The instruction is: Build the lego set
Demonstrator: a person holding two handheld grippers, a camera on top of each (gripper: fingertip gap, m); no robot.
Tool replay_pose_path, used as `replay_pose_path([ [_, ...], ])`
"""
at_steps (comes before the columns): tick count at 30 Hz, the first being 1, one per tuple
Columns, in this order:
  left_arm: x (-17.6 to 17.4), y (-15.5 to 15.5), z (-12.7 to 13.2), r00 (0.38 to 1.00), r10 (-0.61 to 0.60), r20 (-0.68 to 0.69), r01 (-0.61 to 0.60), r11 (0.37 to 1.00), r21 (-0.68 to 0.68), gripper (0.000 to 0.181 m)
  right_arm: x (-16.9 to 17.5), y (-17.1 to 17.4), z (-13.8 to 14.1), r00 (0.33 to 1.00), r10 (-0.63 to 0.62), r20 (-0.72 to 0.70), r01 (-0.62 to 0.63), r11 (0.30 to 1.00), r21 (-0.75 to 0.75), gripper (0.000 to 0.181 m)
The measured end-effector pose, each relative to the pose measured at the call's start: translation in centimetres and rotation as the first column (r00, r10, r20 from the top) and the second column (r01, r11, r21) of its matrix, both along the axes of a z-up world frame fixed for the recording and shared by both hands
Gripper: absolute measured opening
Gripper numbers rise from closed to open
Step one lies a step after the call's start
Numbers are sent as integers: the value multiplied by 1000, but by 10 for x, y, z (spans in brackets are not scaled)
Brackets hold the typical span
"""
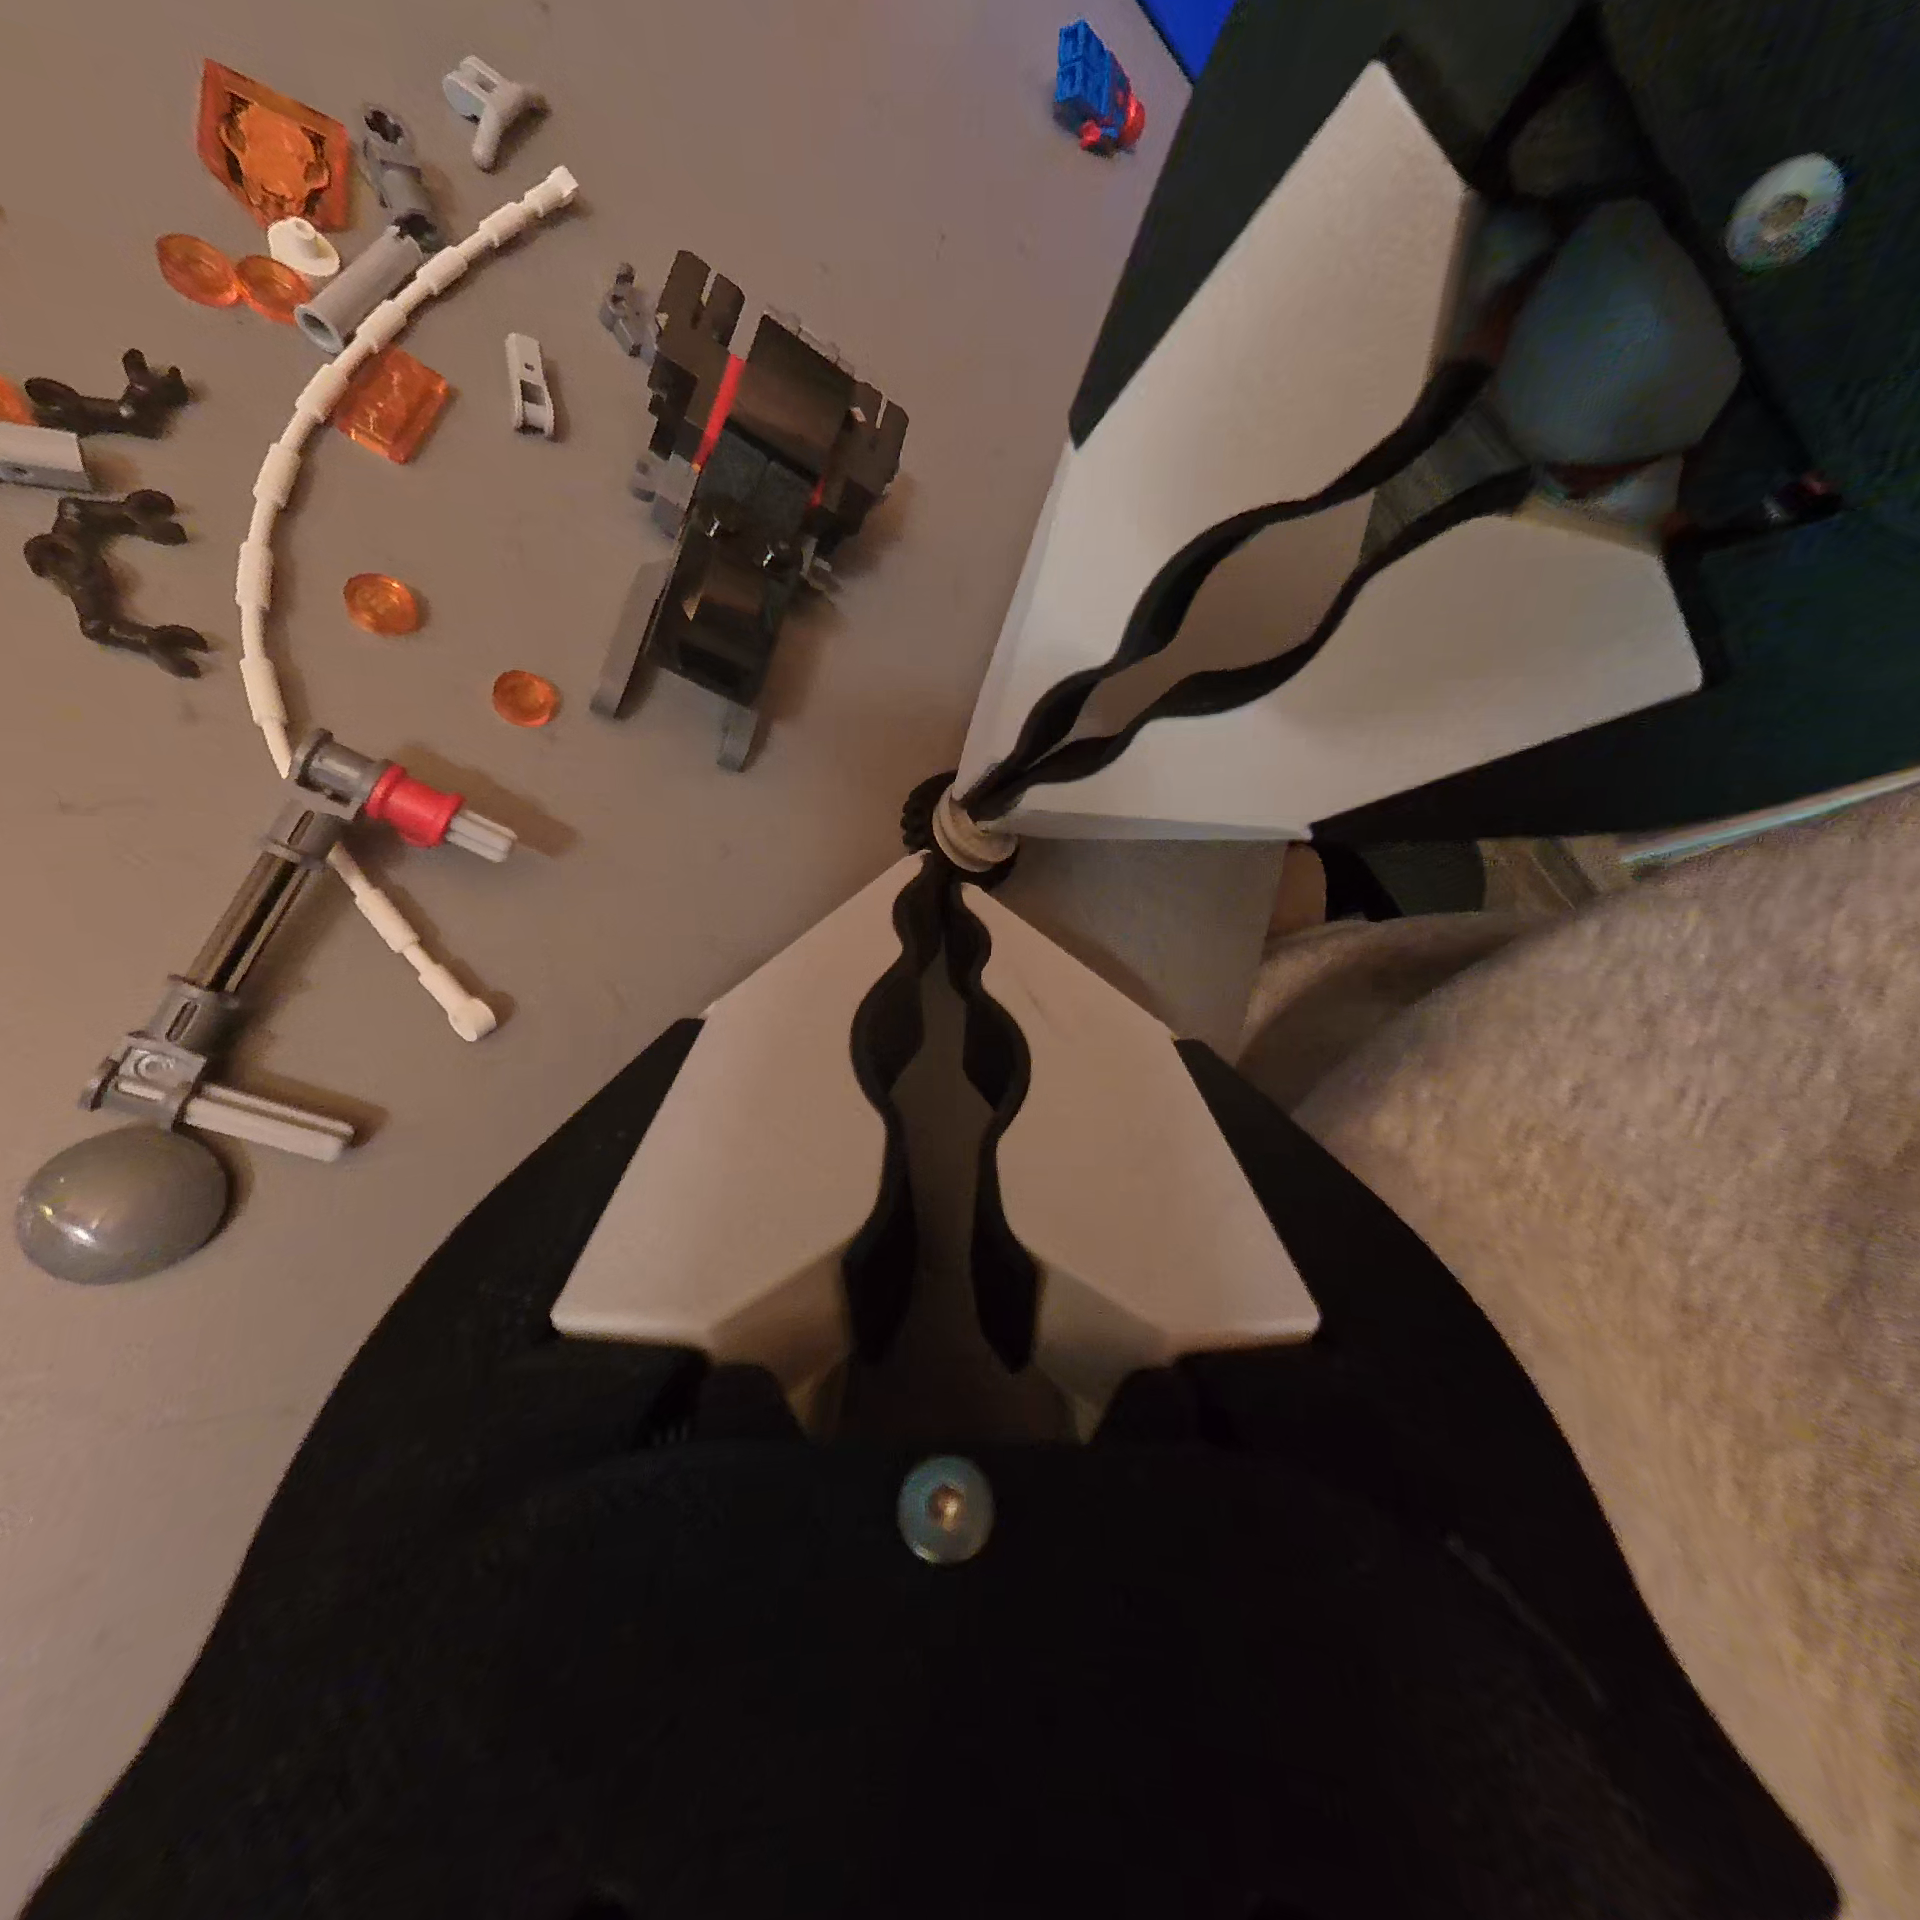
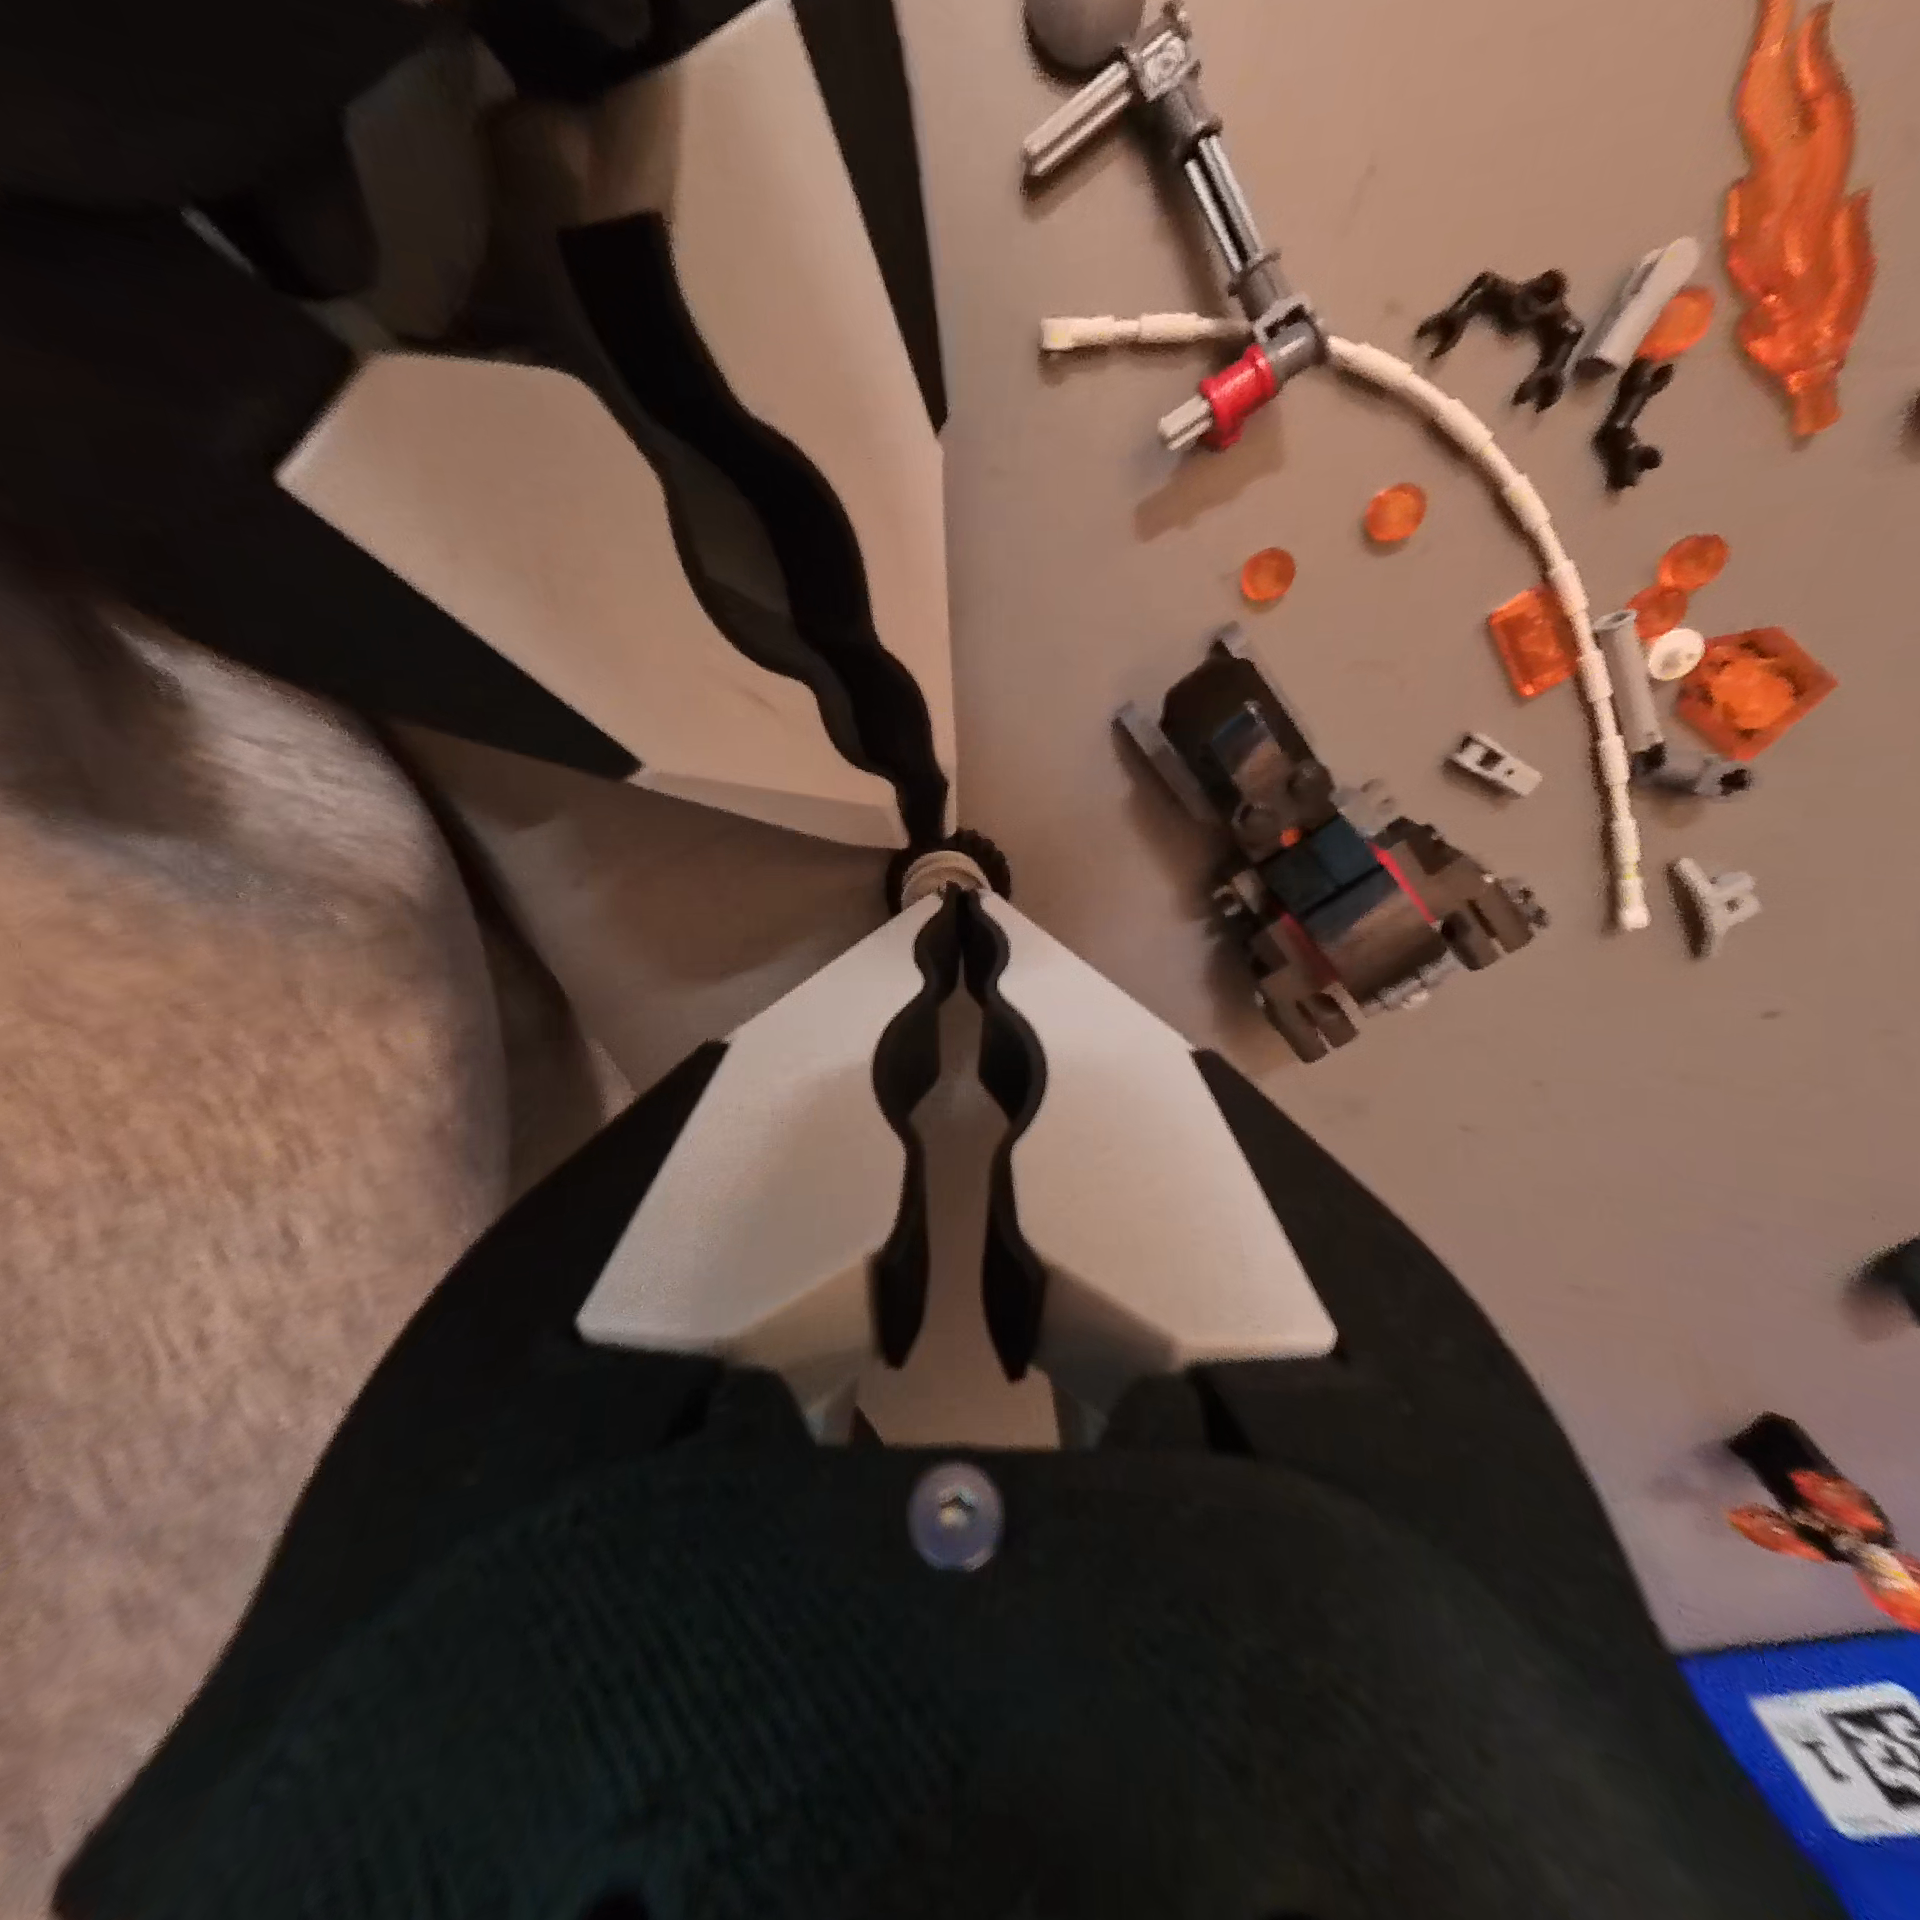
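My left gripper (image 1: 940, 878) and my right gripper (image 2: 956, 912) meet tip to tip above the grey table. Both are shut on one small piece, a black gear with a pale ring (image 1: 958, 831), also seen in the right wrist view (image 2: 938, 869). The right gripper (image 1: 977, 805) comes in from the upper right in the left wrist view; the left gripper (image 2: 925, 821) comes in from the upper left in the right wrist view. I cannot tell which part of the piece each one holds. A dark, partly built model (image 1: 758, 488) lies on the table (image 1: 852, 156).
Loose parts lie left of the model: a white flexible hose (image 1: 281, 499) joined to a grey and red axle assembly (image 1: 223, 956), a grey dome (image 1: 120, 1205), orange clear pieces (image 1: 275, 145), black claws (image 1: 104, 400). A blue brick (image 1: 1096, 83) lies farther off. Beige fabric (image 1: 1610, 1247) borders the table. Only a small space, under 4 cm, lies between the two pairs of fingers.
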State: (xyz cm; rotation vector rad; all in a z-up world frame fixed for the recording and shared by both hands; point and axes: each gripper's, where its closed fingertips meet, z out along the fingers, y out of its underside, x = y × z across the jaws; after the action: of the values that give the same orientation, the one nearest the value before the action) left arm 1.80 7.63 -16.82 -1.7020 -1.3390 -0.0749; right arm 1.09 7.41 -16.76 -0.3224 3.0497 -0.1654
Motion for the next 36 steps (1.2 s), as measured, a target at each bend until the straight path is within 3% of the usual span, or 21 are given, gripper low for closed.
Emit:
replay_pose_path([
  [11,2,0,0,1000,-15,1,15,1000,2,0,-2,0,1,1000,-10,21,12,993,-119,0],
  [15,3,-1,0,1000,-17,-9,17,1000,-26,0,1,0,6,998,5,59,5,987,-162,12],
  [19,3,0,-1,1000,-18,-12,18,999,-32,0,4,5,6,999,41,35,-35,986,-160,19],
  [31,3,1,0,1000,-25,-2,25,1000,-6,0,6,4,1,996,8,93,5,991,-137,14],
  [36,4,1,0,1000,-27,-2,27,1000,-3,0,3,5,1,996,-17,88,27,994,-107,24],
])
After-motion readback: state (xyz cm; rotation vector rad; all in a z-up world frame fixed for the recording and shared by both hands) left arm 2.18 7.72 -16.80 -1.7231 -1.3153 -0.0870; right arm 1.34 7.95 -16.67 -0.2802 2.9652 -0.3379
